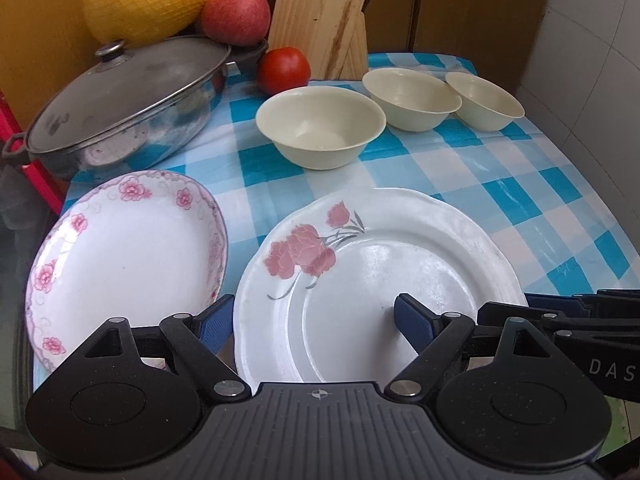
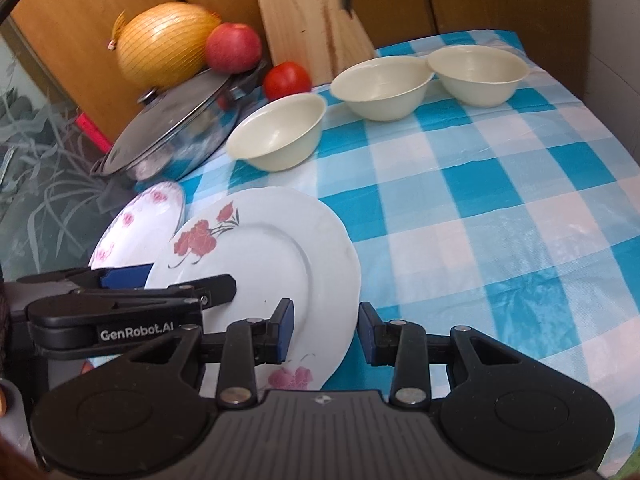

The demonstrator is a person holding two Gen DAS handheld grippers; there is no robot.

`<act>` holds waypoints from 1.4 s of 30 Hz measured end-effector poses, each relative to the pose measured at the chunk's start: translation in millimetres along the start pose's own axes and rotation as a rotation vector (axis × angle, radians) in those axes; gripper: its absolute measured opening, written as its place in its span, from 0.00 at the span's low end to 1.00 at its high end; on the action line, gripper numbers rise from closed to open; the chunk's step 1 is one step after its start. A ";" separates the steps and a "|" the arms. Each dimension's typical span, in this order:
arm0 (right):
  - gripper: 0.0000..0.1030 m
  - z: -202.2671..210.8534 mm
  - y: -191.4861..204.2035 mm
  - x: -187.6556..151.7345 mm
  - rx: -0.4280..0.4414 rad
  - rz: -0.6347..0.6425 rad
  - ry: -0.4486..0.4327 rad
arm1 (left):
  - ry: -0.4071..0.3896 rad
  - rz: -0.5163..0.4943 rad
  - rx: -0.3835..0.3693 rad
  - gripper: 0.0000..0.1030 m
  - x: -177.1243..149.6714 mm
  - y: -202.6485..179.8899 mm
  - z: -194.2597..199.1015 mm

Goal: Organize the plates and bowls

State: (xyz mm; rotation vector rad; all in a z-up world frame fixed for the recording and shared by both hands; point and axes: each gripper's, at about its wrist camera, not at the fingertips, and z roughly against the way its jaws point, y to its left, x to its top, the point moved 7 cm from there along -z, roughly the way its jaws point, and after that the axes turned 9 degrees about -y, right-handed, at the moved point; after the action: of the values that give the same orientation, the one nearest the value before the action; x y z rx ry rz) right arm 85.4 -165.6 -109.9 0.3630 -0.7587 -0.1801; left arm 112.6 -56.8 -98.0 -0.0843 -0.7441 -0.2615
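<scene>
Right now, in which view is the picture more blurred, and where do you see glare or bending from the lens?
Right wrist view: softer, with motion blur on the netted pomelo and knife block. Left wrist view: sharper; window glare lies on the rose plate and on the pot lid. Both views: fisheye lens bends the checked tablecloth lines, with dark corners.

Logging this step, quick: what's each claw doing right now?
Left claw: open wide, over the rose plate, holding nothing.
Right claw: partly open, astride the rose plate's rim, not gripping it.
</scene>
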 end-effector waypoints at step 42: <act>0.43 6.8 48.6 -30.9 0.001 0.341 0.023 | -0.002 0.240 0.057 0.84 -40.5 92.8 38.6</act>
State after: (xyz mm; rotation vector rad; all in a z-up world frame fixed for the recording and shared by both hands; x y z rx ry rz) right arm 60.0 -113.7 -106.4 0.2317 -0.7861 0.1453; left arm 83.1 47.5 -95.7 -0.1190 -0.7355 -0.0119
